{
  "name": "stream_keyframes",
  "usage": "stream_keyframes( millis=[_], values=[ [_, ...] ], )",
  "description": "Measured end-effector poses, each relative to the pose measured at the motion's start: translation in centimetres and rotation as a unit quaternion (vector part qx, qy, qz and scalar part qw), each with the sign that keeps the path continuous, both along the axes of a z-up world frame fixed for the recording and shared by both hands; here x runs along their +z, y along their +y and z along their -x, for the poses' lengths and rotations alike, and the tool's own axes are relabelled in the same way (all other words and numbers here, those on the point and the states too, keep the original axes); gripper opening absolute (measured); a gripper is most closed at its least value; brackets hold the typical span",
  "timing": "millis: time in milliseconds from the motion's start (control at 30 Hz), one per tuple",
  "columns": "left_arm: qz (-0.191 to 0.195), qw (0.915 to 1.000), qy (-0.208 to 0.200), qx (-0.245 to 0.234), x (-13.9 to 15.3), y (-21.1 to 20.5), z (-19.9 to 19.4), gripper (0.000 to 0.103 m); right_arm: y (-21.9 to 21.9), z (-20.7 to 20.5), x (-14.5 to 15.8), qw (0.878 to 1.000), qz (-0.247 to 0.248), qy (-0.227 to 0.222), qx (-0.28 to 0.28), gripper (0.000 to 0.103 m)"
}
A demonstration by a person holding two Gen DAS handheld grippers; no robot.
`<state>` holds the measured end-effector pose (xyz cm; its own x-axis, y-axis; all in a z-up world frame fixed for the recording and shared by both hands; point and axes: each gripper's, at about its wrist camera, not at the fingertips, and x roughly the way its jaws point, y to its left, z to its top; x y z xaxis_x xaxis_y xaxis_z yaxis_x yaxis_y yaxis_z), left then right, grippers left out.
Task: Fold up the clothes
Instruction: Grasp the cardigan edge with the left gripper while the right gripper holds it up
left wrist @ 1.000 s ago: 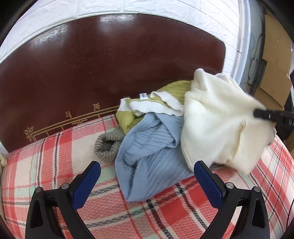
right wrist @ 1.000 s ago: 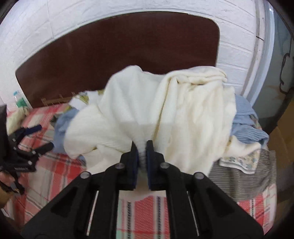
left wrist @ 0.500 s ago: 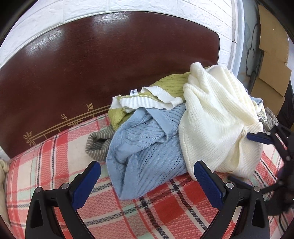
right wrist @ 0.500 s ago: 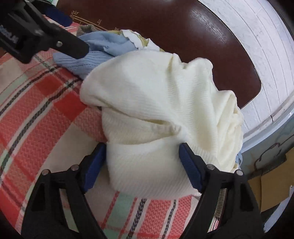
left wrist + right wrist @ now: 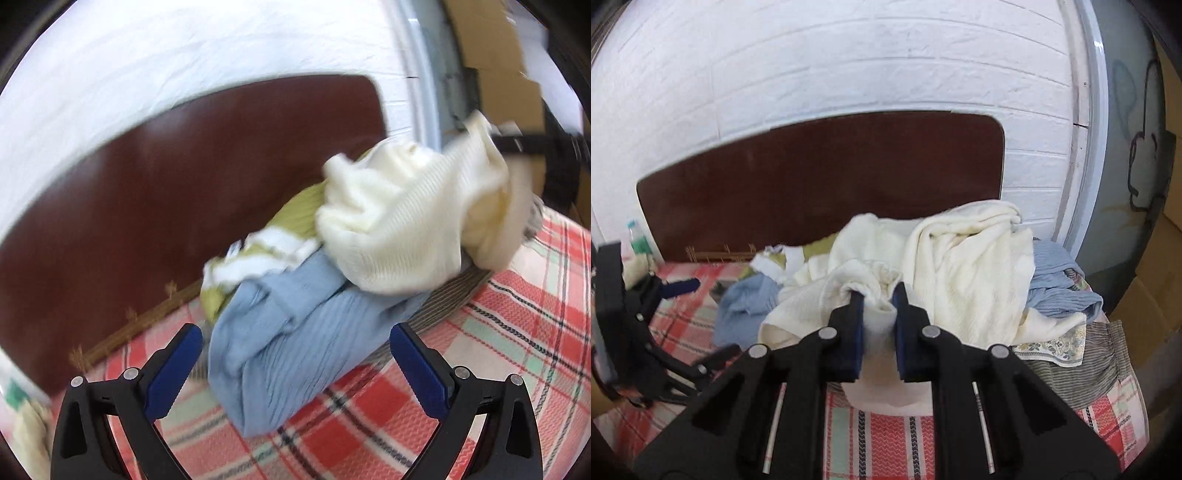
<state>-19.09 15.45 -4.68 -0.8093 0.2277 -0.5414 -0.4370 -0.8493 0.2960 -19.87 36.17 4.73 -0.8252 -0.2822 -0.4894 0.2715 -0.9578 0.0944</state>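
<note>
My right gripper point(image 5: 878, 301), jaws just closed, pinches the cream knitted sweater point(image 5: 964, 273) atop the clothes pile point(image 5: 295, 332); left gripper point(image 5: 295, 354) gapes empty. Next I lift it clear.

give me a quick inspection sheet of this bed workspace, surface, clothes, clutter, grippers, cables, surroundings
surface: plaid bedspread in red, white and green, partly bare.
job's things: cream sweater on top of an unfolded pile; light blue knit below it; green and white top behind; grey striped garment and floral-trimmed piece at the pile's edge.
clutter: bottle by the headboard.
grippers: right gripper has just been closing and now pinches a fold of the cream sweater; left gripper open, holding nothing, facing the light blue knit.
cables: nothing seen.
surroundings: dark wooden headboard, white brick wall, cardboard boxes.
</note>
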Motion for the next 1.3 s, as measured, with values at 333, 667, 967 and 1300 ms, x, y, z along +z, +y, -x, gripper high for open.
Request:
stream_keyframes(
  millis=[333,667,967,1300],
  values=[
    [0.125,0.9739,0.182,-0.052,-0.5,9.0,-0.4,0.103,1.3,-1.2,4.4,0.999,0.032,0.032,0.008,0.015],
    [0.166,0.9703,0.176,-0.005,0.2,11.2,4.9,0.035,1.4,-1.9,5.7,0.999,0.029,0.038,0.015,0.015],
    [-0.014,0.9956,0.089,0.027,8.7,3.9,7.8,0.008,1.9,-3.4,6.9,0.997,0.041,0.055,0.029,0.015],
    [-0.131,0.9831,0.128,0.005,18.9,-0.3,2.1,0.007,1.3,-8.6,14.8,0.987,0.046,0.149,0.049,0.015]
  ],
)
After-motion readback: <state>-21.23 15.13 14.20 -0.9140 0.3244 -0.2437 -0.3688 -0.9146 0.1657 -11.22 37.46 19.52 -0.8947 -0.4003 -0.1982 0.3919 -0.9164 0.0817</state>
